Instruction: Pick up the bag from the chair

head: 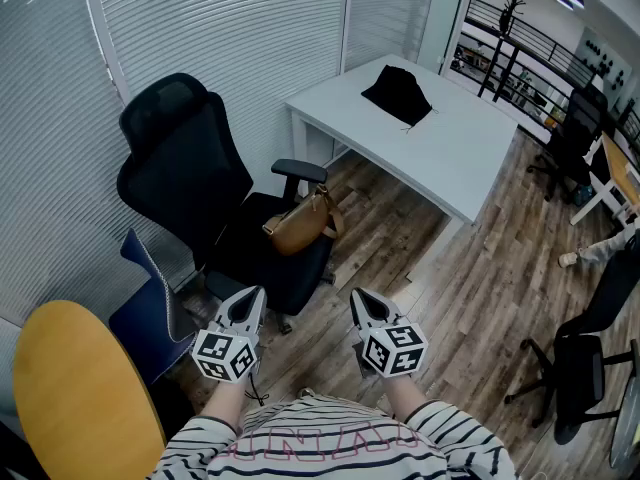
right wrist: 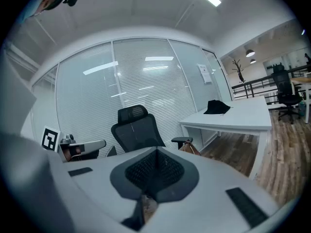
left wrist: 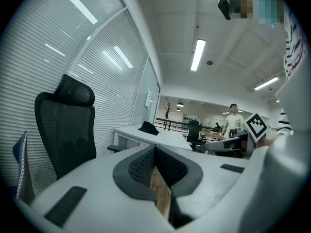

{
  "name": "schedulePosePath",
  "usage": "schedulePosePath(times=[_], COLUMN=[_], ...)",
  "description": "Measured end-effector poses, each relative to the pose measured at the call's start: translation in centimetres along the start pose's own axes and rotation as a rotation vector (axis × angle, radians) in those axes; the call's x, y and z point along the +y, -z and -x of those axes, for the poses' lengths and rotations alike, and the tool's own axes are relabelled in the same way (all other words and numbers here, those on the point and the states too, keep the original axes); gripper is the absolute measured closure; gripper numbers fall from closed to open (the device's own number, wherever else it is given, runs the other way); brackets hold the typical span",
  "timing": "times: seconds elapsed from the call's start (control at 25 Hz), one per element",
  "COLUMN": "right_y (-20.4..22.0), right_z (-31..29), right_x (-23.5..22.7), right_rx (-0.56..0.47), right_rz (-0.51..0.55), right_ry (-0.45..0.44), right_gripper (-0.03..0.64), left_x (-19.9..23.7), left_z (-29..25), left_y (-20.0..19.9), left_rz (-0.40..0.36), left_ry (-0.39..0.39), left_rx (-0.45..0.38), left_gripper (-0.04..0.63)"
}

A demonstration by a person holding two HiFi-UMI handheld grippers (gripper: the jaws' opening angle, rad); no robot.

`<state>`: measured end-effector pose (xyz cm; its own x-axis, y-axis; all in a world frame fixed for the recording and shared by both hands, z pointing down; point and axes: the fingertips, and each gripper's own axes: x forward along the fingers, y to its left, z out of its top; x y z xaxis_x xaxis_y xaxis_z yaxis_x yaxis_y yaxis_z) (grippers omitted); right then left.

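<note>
A brown bag [head: 300,226] lies on the seat of a black high-backed office chair [head: 185,173], by its right armrest. In the right gripper view a corner of the bag [right wrist: 190,148] shows beside the chair [right wrist: 137,130]. Both grippers are held low in front of the person, short of the chair and apart from the bag. The left gripper [head: 251,298] points toward the chair's front, its jaws closed together and empty. The right gripper [head: 362,299] is level with it, also shut on nothing. In the left gripper view the chair [left wrist: 65,125] stands at the left.
A white desk [head: 440,148] with a black cloth item [head: 398,93] stands beyond the chair. At lower left are a blue chair [head: 150,303] and a round yellow table [head: 75,398]. More black chairs [head: 590,358] stand at the right. A person [left wrist: 234,122] stands far off.
</note>
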<state>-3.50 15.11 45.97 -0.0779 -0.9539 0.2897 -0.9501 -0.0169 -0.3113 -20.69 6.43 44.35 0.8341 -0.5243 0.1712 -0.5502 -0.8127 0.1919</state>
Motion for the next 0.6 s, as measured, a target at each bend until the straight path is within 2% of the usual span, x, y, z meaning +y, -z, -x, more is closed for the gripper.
schedulePosePath(times=[0.16,0.32,0.36,0.44,0.48,0.56,0.6], right_y=[-0.7,-0.7,-0.7,-0.7,-0.8,-1.0,-1.1], right_z=[-0.9,-1.6,-1.8,-2.2,-2.5,-2.8,-3.0], right_x=[0.1,0.0,-0.1,-0.3,-0.4,-1.0,-1.4], right_rx=[-0.010,-0.032,-0.039,-0.052,-0.056,-0.056,-0.054], right_rz=[-0.009,-0.021,-0.021,-0.026,-0.028,-0.025,-0.024], right_ry=[0.005,0.046,0.053,0.056,0.058,0.064,0.068], right_gripper=[0.591,0.588,0.588,0.580,0.556,0.418,0.413], left_x=[0.7,1.3,1.4,2.0,2.3,2.4,2.4], left_z=[-0.7,-1.5,-1.7,-2.1,-2.4,-2.8,-3.1], left_y=[-1.0,-0.9,-0.8,-0.6,-0.5,-0.2,0.0], left_rz=[0.000,0.002,0.009,0.033,0.045,0.061,0.064], left_ry=[0.019,0.047,0.053,0.047,0.040,0.032,0.032], left_rx=[-0.031,-0.024,-0.025,-0.032,-0.035,-0.035,-0.032], left_gripper=[0.569,0.563,0.543,0.395,0.369,0.359,0.357])
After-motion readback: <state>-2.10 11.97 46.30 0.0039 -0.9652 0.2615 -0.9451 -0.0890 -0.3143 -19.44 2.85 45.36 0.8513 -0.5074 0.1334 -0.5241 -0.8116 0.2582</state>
